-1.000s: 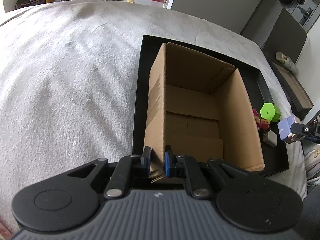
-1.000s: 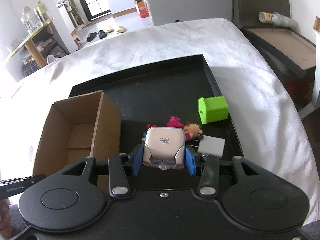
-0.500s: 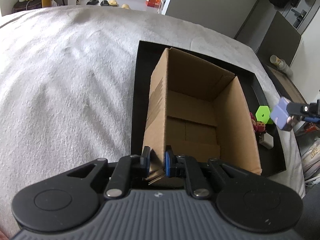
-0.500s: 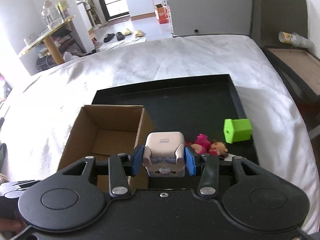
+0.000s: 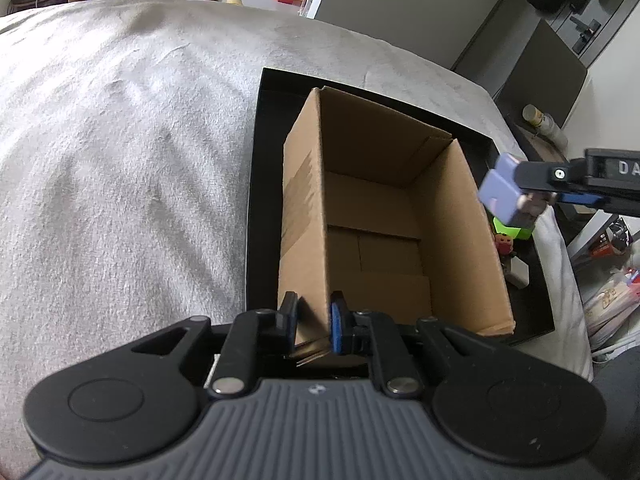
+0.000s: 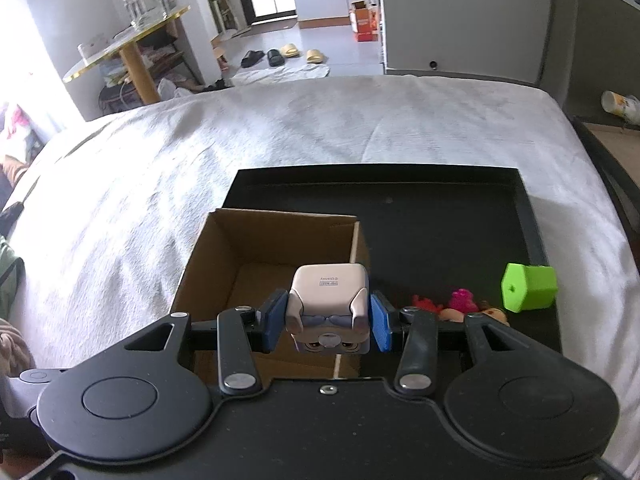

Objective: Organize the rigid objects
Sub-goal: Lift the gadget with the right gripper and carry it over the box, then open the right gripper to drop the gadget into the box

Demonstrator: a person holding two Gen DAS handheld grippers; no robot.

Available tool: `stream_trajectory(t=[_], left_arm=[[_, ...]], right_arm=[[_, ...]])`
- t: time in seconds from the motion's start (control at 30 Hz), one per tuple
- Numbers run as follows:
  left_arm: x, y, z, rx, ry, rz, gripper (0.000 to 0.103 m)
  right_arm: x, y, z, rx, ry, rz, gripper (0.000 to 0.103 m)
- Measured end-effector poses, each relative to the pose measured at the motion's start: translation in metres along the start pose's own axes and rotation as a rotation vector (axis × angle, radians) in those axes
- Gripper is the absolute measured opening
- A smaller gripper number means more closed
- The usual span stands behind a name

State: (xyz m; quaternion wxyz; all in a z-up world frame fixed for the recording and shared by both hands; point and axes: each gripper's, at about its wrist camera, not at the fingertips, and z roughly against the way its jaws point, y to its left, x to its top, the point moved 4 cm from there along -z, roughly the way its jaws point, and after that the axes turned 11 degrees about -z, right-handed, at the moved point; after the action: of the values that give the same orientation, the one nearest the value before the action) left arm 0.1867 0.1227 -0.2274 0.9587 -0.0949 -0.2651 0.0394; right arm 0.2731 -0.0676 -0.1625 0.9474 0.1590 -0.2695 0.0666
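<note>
An open cardboard box (image 5: 376, 208) (image 6: 256, 252) stands on the left part of a black tray (image 5: 256, 184) (image 6: 440, 208) on a white-covered bed. My left gripper (image 5: 314, 322) is shut on the box's near left corner wall. My right gripper (image 6: 327, 322) is shut on a pale lilac cube toy (image 6: 328, 304) (image 5: 506, 196), held in the air above the box's right wall. On the tray to the right of the box lie a green block (image 6: 528, 286) (image 5: 514, 230), a small pink doll figure (image 6: 462, 304) and a white flat piece (image 5: 518, 274).
The bed's white cover (image 5: 120, 180) spreads wide to the left of the tray. A dark side table with a cup (image 6: 620, 104) stands past the bed's right edge. Shoes and a table sit on the floor beyond the bed.
My right gripper has carried the cube toy leftward and up, from over the tray's toys to above the box's right wall. The left gripper has kept its hold on the box corner.
</note>
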Motion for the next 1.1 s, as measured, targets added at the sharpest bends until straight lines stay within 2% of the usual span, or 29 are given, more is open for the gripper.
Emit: stream_trajectory(t=[0.43, 0.7, 0.77, 0.83, 0.9, 1.1], left_arm=[[0.0, 0.001, 0.0, -0.02, -0.023, -0.012, 0.015], [-0.001, 0.005, -0.003, -0.026, -0.015, 0.003, 0.015], [0.0, 0.005, -0.004, -0.024, -0.015, 0.002, 0.015], [-0.001, 0.006, -0.004, -0.024, -0.015, 0.004, 0.015], [-0.001, 0.008, -0.005, -0.018, -0.008, 0.012, 0.016], [-0.001, 0.007, -0.006, -0.017, 0.0, 0.008, 0.016]], right_arm=[[0.005, 0.035, -0.027, 0.026, 0.044, 0.057, 0.043], [0.028, 0.063, -0.034, 0.067, 0.04, 0.078, 0.044], [0.034, 0.069, -0.034, 0.082, 0.046, 0.082, 0.047], [0.04, 0.074, -0.03, 0.099, 0.032, 0.083, 0.058], [0.041, 0.075, -0.024, 0.108, 0.019, 0.095, 0.059], [0.043, 0.059, -0.013, 0.079, 0.022, 0.096, 0.078]])
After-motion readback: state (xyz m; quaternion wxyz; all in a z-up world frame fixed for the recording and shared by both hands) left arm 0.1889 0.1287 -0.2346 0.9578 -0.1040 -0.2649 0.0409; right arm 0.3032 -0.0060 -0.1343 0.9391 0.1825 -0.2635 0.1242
